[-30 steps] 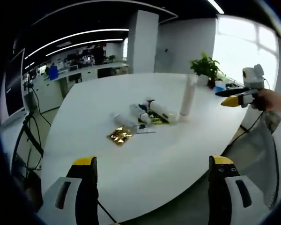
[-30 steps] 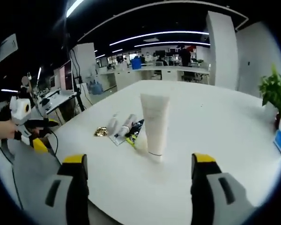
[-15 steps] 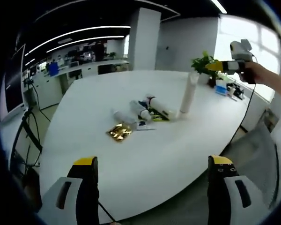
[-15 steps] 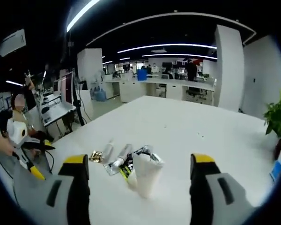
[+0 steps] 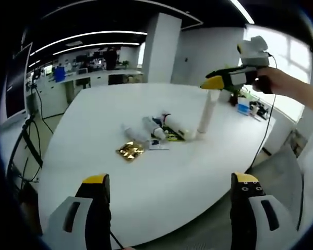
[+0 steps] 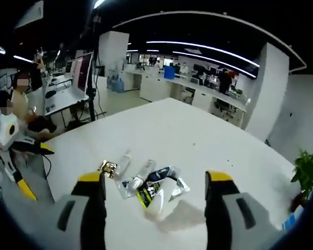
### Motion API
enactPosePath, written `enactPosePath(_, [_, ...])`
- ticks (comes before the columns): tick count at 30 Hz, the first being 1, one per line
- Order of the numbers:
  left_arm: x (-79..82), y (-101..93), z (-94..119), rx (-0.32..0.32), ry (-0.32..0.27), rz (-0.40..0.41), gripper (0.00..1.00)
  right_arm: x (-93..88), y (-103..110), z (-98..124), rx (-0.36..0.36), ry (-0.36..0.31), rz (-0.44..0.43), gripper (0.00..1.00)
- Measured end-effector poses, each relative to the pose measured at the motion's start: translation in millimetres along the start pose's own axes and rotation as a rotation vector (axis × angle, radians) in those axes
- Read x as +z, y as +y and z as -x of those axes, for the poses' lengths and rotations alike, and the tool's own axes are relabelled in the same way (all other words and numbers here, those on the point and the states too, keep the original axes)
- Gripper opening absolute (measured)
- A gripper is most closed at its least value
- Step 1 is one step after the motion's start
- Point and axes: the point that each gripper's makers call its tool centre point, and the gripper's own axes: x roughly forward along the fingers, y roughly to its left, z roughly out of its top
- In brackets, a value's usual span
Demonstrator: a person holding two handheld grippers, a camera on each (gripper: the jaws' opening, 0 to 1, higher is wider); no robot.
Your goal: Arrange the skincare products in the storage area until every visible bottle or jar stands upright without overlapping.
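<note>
Jaws of both grippers are standing spread, pinching nothing. Left gripper (image 5: 168, 183) is hanging back off the counter (image 5: 94, 156) edge, with the pile well ahead between its jaws. Right gripper (image 6: 155, 179) is hovering above the tall tube (image 6: 157, 204), looking down on it; that tube is sitting just ahead between its jaws, apart from both. In the left gripper view the right gripper (image 5: 215, 82) is coming in from the right, its tips just above the tube (image 5: 205, 110) top, not touching as far as I can tell.

Progress, my read: early. One item is upright, the tall white tube, standing on its cap at the right end of the pile. Everything else is lying flat and bunched up, some pieces touching or overlapping.

Count, best effort:
- 1 tall tube, upright.
- 1 fat white bottle (image 5: 176, 125), lying down, its end next to the tube's base.
- 2 slimmer tubes (image 5: 135, 133), lying side by side left of the bottle.
- 1 gold sachet (image 5: 129, 150), flat, nearest the left jaws.
- dark and yellow-green packets (image 6: 145, 194) under the pile; number too cluttered to call.

Left to do: stand the bottle and both slim tubes up, spaced apart. Sachets likely can't stand; probably just separate them.
</note>
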Motion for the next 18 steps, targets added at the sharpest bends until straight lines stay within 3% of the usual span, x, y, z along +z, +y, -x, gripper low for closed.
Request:
enactPosePath(5, [-0.3,-2.7,0,-0.015,0.000,0.002,0.93,2.5,16,-24,-0.010,0.026,-0.023,0.64])
enactPosePath(12, [-2.4,-4.9,-2,-0.042,0.005,0.007,0.93,-9.4,15,-53,-0.065,0.112,-0.084,0.64])
enactPosePath(16, [-2.1,-4.8,-2,-0.057,-0.001,0.022,0.93,-18.5,10,-67,-0.109,0.160,-0.044,0.60])
enactPosePath(18, [-2.7,-5.2,-2,-0.064,0.001,0.028,0.93,-28.3,4,-76,-0.147,0.208,-0.027,0.50])
